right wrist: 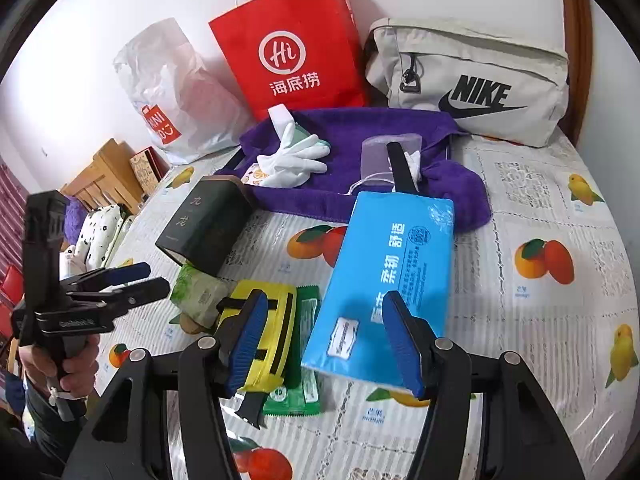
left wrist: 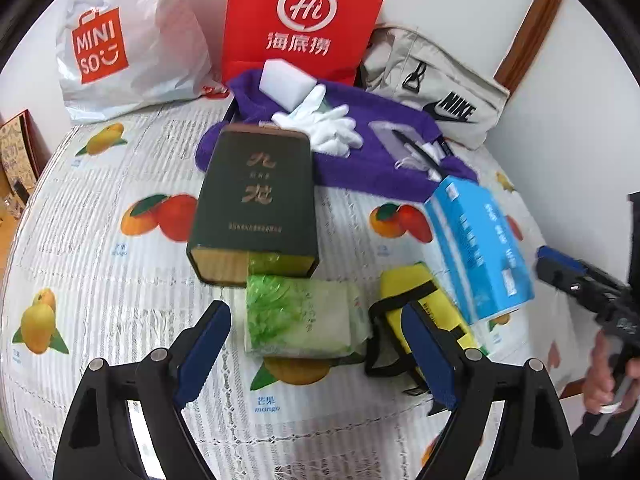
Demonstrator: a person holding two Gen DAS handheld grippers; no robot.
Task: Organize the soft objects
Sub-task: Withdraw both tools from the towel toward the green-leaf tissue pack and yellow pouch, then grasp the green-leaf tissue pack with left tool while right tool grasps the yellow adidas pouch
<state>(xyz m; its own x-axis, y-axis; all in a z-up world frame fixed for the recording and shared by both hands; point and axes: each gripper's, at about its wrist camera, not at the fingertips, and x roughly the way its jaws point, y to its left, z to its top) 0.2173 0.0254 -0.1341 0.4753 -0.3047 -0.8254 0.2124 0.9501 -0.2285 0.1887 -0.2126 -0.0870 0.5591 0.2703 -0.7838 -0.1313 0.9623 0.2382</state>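
A blue tissue pack (right wrist: 384, 280) lies tilted on the fruit-print tablecloth (right wrist: 540, 208); my right gripper (right wrist: 334, 336) is open, its jaws on either side of the pack's near end. My left gripper (left wrist: 316, 344) is open, just short of a green-and-white wipes pack (left wrist: 304, 316). A yellow pouch with black straps (left wrist: 420, 308) lies between the wipes and the tissue pack (left wrist: 480, 248). A purple towel (left wrist: 360, 148) at the back holds white gloves (left wrist: 324, 120) and a white sponge (left wrist: 286, 80). The left gripper also shows in the right wrist view (right wrist: 132, 280).
A dark green box (left wrist: 256, 200) lies on its side by the towel. A Miniso plastic bag (left wrist: 120, 36), a red paper bag (left wrist: 304, 16) and a beige Nike bag (left wrist: 436, 88) stand against the wall. A green flat packet (right wrist: 304, 360) lies under the yellow pouch.
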